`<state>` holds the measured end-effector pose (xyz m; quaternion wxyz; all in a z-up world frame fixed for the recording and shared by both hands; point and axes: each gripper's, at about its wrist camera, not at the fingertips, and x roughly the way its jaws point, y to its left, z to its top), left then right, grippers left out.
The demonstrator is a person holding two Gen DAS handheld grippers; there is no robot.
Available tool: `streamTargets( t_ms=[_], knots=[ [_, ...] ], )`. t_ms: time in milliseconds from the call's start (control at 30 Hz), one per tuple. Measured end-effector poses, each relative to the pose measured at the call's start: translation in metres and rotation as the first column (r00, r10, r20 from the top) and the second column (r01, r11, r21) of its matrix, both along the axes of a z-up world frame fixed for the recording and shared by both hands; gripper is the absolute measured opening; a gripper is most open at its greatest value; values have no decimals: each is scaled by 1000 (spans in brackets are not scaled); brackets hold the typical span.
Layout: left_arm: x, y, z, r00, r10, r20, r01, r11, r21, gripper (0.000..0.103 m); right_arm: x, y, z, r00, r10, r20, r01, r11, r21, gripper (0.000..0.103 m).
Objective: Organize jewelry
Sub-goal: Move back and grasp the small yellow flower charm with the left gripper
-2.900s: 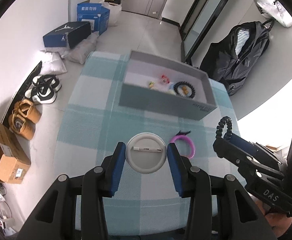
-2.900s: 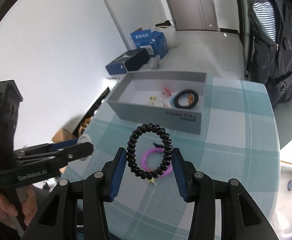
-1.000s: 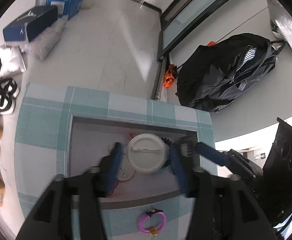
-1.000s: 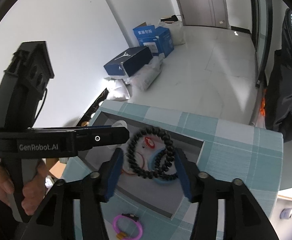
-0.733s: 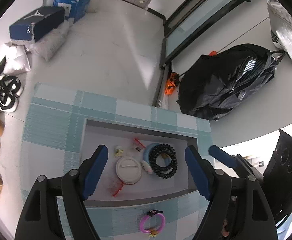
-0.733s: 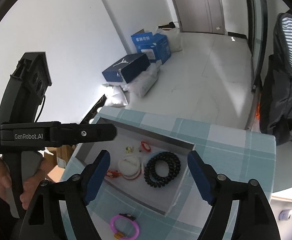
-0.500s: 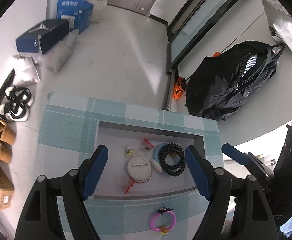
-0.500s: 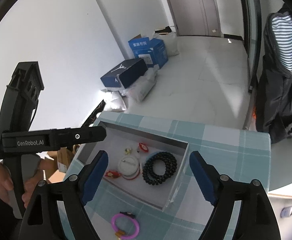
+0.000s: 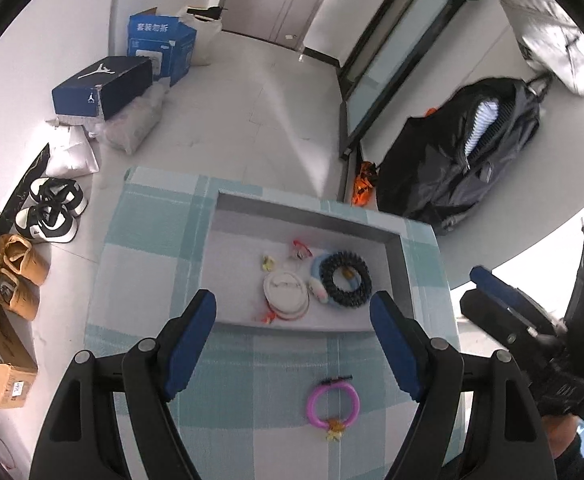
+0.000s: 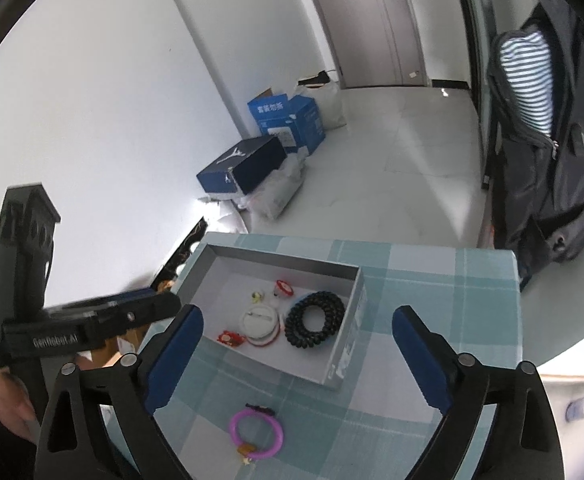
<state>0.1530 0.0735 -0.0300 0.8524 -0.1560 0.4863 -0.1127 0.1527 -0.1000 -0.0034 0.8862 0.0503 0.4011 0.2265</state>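
An open grey box (image 9: 308, 326) (image 10: 344, 364) stands on the checked table. Inside it lie a white round badge (image 9: 286, 294) (image 10: 259, 320), a black coil bracelet (image 9: 332, 292) (image 10: 298, 332) on a pale blue ring, and a few small red and yellow pieces. A pink ring with a charm (image 9: 310, 404) (image 10: 234, 432) lies on the cloth in front of the box. My left gripper (image 9: 292, 304) hangs open over the box's near wall, holding nothing. My right gripper (image 10: 297, 316) is above the box too, its jaws opening with nothing between them.
The teal checked tablecloth (image 9: 152, 260) ends just beyond the box. On the floor are a black backpack (image 9: 472, 152) at the right, and shoes (image 9: 52, 208) and cardboard boxes (image 9: 104, 88) at the left. A hand holds each gripper at the frame edges.
Both grippers let go over the box: the badge and the black coil bracelet now lie inside it. Both jaws opened wide and both grippers drew back and up.
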Motion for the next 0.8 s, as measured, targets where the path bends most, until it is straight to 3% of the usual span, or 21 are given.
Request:
streamTargets(
  t_ms=[167, 533, 667, 800],
  knots=[
    [-23, -13, -10, 999, -39, -18, 39, 998, 46, 76, -18, -10, -2, 999, -36, -3, 36, 999, 8, 99],
    [-70, -39, -48, 991, -61, -120, 69, 996, 58, 76, -54, -21, -22, 997, -63, -47, 62, 998, -19, 100],
    [-80, -62, -60, 984, -120, -134, 141, 977, 163, 76, -60, -31, -27, 991, -105, -78, 105, 994, -6, 100],
    [-78, -71, -65, 985, -112, -132, 143, 957, 254, 76, -66, -39, -27, 988, -128, -81, 129, 992, 8, 100]
  ],
)
